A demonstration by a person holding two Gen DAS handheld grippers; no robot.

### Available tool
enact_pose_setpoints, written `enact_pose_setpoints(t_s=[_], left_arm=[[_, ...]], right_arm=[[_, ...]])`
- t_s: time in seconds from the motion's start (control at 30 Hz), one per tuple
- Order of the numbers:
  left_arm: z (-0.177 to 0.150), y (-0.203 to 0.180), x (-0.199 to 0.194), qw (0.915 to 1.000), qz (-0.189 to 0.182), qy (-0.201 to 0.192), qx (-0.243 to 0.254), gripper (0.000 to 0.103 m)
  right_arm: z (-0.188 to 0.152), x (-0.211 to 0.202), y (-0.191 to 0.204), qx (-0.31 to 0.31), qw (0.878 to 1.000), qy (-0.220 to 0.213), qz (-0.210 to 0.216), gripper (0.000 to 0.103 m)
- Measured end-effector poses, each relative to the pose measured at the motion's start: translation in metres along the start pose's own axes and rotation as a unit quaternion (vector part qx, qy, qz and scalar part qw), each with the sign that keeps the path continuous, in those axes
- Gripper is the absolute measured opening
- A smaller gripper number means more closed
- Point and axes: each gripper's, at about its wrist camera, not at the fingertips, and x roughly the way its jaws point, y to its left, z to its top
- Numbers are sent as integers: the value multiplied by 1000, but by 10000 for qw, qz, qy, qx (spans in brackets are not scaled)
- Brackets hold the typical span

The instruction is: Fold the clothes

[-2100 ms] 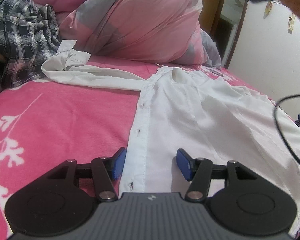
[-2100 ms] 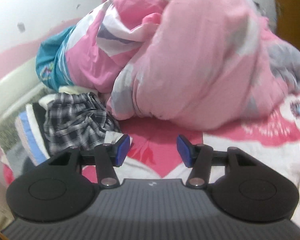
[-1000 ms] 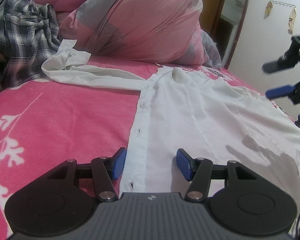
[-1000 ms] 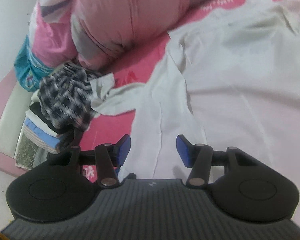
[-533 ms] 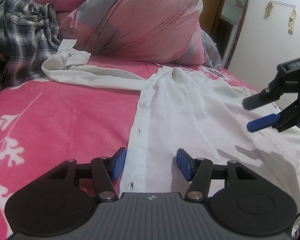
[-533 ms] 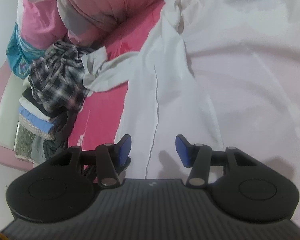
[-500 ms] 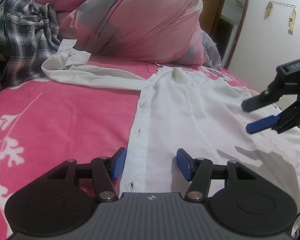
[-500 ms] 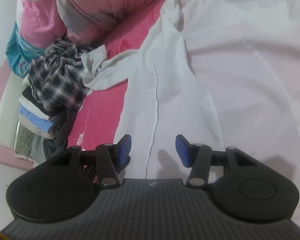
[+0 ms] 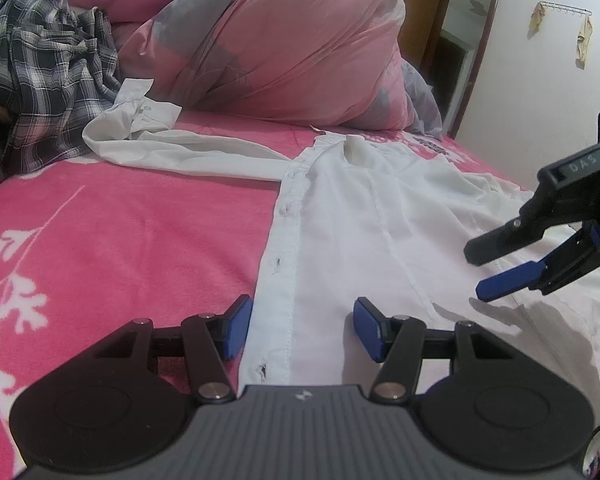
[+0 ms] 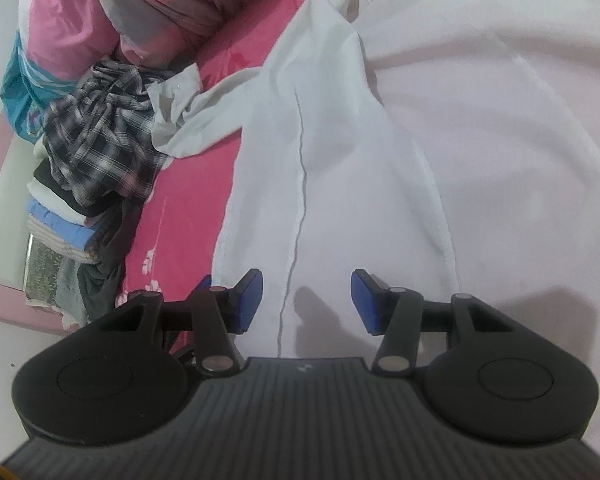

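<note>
**Shirt flat, both grippers spread**

White shirt [image 9: 364, 232] spread flat on pink bedsheet [image 9: 140, 240], one sleeve [image 9: 180, 152] reaching toward plaid garment [image 9: 40, 72] (crumpled beside pink duvet [image 9: 280, 48]). Left gripper [image 9: 300, 332] spread, straddling button placket, holding nothing. Right gripper [image 10: 306, 300] spread, hovering above shirt body.

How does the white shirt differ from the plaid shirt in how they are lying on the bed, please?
The white shirt is spread flat on the pink bedspread, one sleeve stretched out; the plaid shirt is crumpled in a heap. The white shirt is plain and lies below both grippers; the plaid shirt is dark-checked, off to the side. Neither is folded.
</note>
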Motion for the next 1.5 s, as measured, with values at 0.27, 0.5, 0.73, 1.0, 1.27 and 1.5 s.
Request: enact_pose_setpoints(t_s=[0.27, 0.5, 0.73, 1.0, 1.27, 1.5], left_arm=[[0, -1, 0, 10000, 5, -1, 4, 58], [1, -2, -3, 10000, 59, 5, 26, 58], [4, -9, -20, 9995, 279, 38, 115, 60], [-11, -8, -54, 9987, 415, 303, -54, 60], [-28, -11, -80, 9973, 541, 487, 6, 52], [-39, -11, -98, 9957, 676, 633, -5, 37]], right_arm=[[-2, 8, -8, 42, 10000, 51, -70, 48], [-2, 11, -9, 28, 9999, 32, -111, 47], [-4, 8, 0, -138, 9997, -5, -188, 49], [-20, -7, 13, -400, 9992, -85, 15, 49], [-40, -2, 35, -704, 9972, 0, 270, 49], [-49, 1, 54, -946, 9943, 16, 483, 49]])
